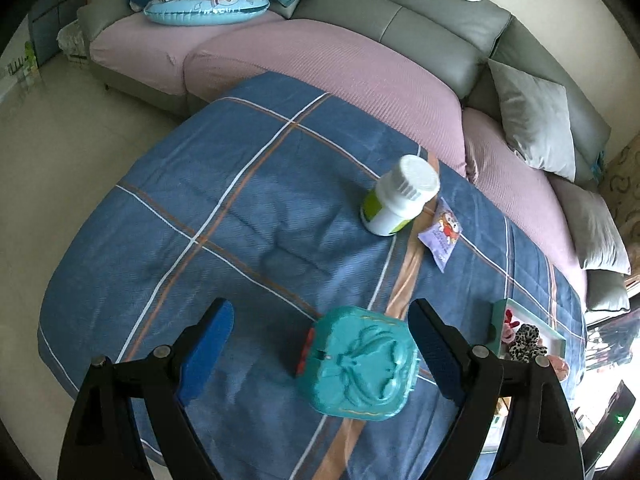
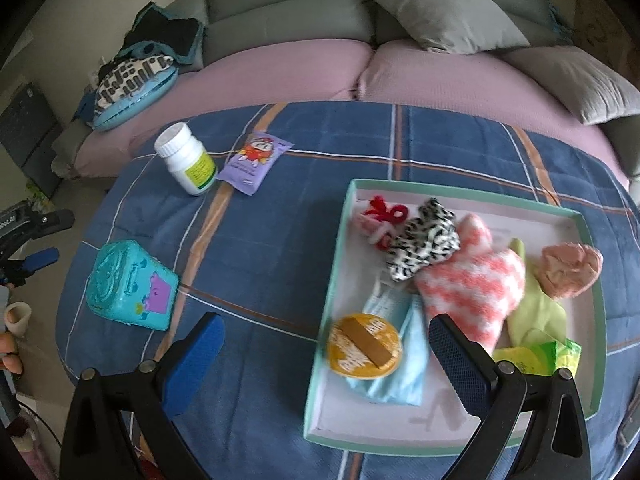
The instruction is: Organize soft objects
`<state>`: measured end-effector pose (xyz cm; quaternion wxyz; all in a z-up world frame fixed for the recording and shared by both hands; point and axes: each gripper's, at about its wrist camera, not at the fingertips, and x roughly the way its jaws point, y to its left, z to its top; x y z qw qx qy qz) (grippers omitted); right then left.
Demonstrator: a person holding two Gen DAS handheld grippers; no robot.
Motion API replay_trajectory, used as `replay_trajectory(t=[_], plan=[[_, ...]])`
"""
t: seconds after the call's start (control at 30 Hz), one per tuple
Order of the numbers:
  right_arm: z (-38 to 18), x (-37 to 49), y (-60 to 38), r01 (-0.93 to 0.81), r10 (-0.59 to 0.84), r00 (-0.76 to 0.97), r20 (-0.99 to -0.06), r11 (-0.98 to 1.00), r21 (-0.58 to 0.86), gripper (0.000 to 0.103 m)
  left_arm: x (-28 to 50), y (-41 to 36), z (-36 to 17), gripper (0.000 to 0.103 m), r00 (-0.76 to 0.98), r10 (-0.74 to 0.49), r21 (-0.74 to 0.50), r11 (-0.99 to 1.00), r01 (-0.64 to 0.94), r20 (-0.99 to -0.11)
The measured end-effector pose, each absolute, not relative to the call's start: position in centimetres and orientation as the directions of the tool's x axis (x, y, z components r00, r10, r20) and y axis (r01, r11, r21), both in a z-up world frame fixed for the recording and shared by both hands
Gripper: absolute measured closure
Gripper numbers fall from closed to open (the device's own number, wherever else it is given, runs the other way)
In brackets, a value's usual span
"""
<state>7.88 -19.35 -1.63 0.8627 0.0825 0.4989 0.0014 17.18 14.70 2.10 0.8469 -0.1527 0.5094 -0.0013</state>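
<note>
I count one shallow tray [image 2: 338, 276] with a green rim, at centre right of the right wrist view, resting on the blue plaid blanket [image 2: 280, 216]. Inside it lie the soft items: one pink-and-white striped fuzzy sock [image 2: 472, 280], one leopard-print fabric piece [image 2: 424, 240], one red-and-pink yarn item [image 2: 380, 220], one pink fluffy piece [image 2: 570, 266] at the tray's right side, one yellow-green cloth [image 2: 536, 312], one light blue cloth [image 2: 400, 364], and one orange round item [image 2: 364, 346] lying on the blue cloth at the tray's lower left. One green packet [image 2: 556, 356] sits at the tray's lower right.

Outside the tray, on the blanket, I count three things: one teal plastic case [image 2: 132, 284] at left, one white bottle [image 2: 186, 158] with a yellow-green label at upper left, and one purple sachet [image 2: 254, 160] just beside the bottle.

My right gripper [image 2: 326, 344] hangs above the tray's lower left corner, fingers spread wide, nothing between them gripped. My left gripper [image 1: 320, 344] is likewise spread wide; in the left wrist view the teal case sits between its fingers, close to the right-hand one, but I cannot tell whether it touches.

Beyond the blanket: one sofa with pink seat covers [image 2: 460, 80], two grey cushions [image 2: 444, 12] at upper right, one pile of patterned items [image 2: 132, 76] at upper left.
</note>
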Motion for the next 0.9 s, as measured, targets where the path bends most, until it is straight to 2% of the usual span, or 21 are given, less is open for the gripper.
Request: replay_trajectory(t=[0.53,0.9], plan=[[-3.0,10.4,-16.1,0.029,0.098,0.484,-0.869,0.991,0.128,0.000,18.0,18.5,-2.5,0.014,0.454,-0.225,-0.333,0.927,-0.174,-0.862],[-2.2,8.1,-16.7,0.075,0.042,0.471,-0.881,0.993,0.087,0.000,15.2,15.3,0.6,0.014,0.497,-0.256,-0.334,0.940,-0.074,-0.829]])
